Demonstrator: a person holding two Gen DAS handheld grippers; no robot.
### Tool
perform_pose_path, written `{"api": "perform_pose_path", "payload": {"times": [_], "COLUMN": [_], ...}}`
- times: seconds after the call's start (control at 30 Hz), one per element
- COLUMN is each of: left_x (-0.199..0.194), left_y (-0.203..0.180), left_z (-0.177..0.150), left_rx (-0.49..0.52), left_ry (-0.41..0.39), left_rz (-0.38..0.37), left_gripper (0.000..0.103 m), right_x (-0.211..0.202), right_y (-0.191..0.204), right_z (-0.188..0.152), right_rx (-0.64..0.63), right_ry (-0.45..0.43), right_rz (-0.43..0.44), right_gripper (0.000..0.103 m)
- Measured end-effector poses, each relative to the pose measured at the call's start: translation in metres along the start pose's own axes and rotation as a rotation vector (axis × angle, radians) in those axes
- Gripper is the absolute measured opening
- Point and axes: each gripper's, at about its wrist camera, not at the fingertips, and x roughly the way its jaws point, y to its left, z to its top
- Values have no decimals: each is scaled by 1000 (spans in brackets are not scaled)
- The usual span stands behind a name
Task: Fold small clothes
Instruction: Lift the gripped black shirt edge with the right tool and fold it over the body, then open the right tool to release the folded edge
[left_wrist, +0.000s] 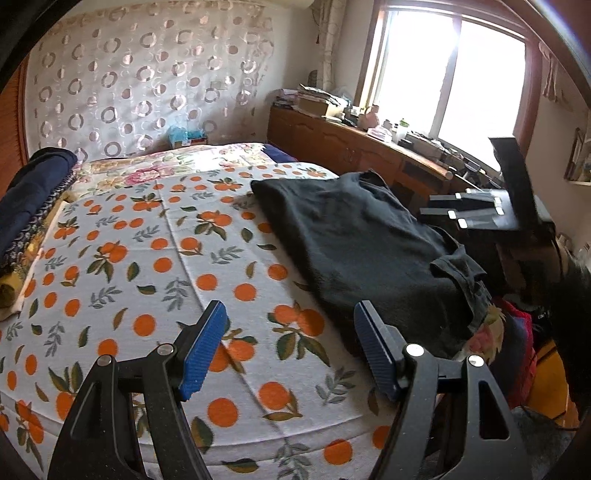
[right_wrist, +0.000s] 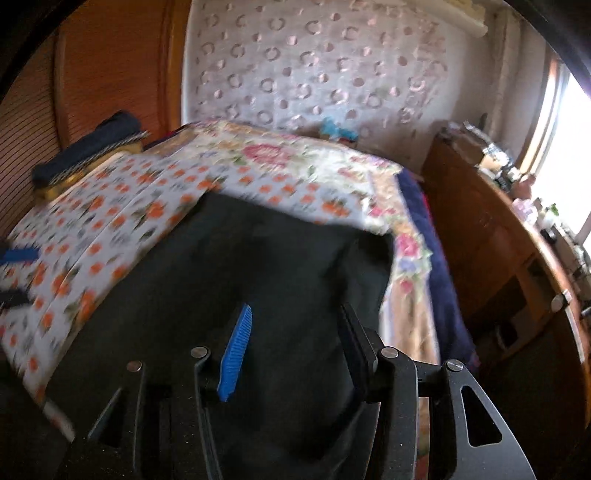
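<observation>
— Lying where, the dark grey-black cotton garment (left_wrist: 354, 236)?
— Spreading flat across the bed's white orange-printed cover (left_wrist: 155, 258), reaching over its right edge.
— Holding anything, the left gripper (left_wrist: 290, 350)?
— Hovering over the cover, jaws gaping, nothing between.
— And the right gripper (right_wrist: 295, 350)?
— Hanging above the garment, jaws parted, gripping nothing; blurring everywhere.

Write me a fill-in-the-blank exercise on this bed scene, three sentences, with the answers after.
1. The dark garment lies on a sheet printed with ____.
2. The left tool holds ____ between its blue pads.
3. The right tool hangs over the ____ garment with its jaws apart.

Missing words: oranges; nothing; dark
</observation>
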Motion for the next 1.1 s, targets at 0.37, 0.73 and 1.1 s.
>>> {"api": "perform_pose_path", "payload": {"times": [0.37,0.73,1.1], "left_x": [7,13,23], "left_y": [-18,-25,-35], "left_z": [-7,-11,-11], "left_rx": [27,36,59], "left_ry": [24,51,80], "left_rz": [-40,-48,-49], "left_gripper": [73,73,73], "right_x": [-16,-49,-109], "right_y": [16,3,-28], "right_z": [-47,-48,-55], "right_rx": [49,1,92], "right_ry": [60,94,35], "right_rz": [75,46,-17], "right_gripper": [50,6,11]}}
